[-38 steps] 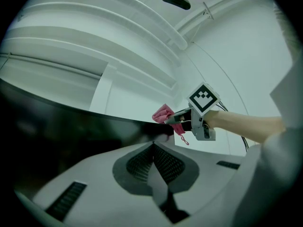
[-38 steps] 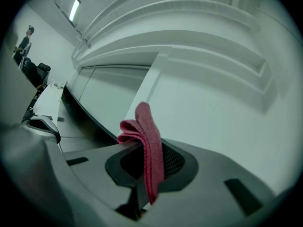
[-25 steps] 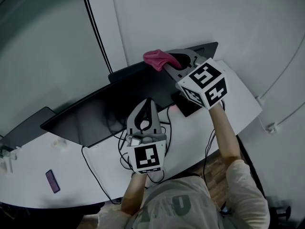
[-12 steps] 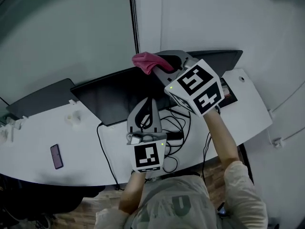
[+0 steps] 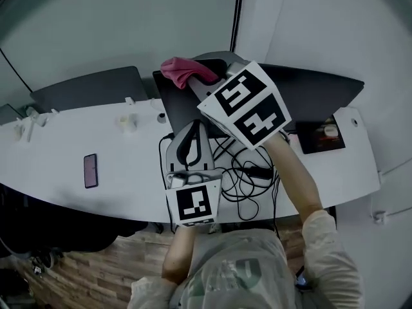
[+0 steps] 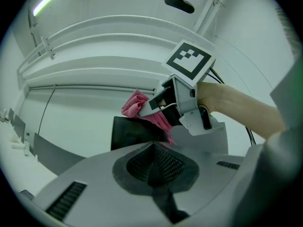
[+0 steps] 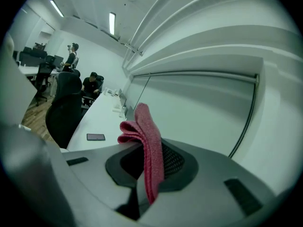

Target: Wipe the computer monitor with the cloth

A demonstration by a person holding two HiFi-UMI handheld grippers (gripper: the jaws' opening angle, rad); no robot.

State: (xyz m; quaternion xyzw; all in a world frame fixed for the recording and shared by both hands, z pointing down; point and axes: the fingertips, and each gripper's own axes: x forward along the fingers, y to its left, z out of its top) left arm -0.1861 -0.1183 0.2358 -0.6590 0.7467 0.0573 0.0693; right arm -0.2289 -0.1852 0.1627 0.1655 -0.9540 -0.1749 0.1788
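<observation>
Right gripper point(image 7: 150, 167) jaws are clamped on the pink cloth point(image 7: 147, 141). Left gripper point(image 6: 154, 163) jaws are together and empty. Cloth sits at the left end of the monitor point(image 5: 315, 85). Wiping appears underway; most of the screen is judged outstanding.

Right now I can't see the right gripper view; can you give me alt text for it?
The right gripper is shut on a folded pink cloth that sticks up from between its jaws. Behind it, a long white desk with a dark phone on it runs away at left, beside a black office chair.
</observation>
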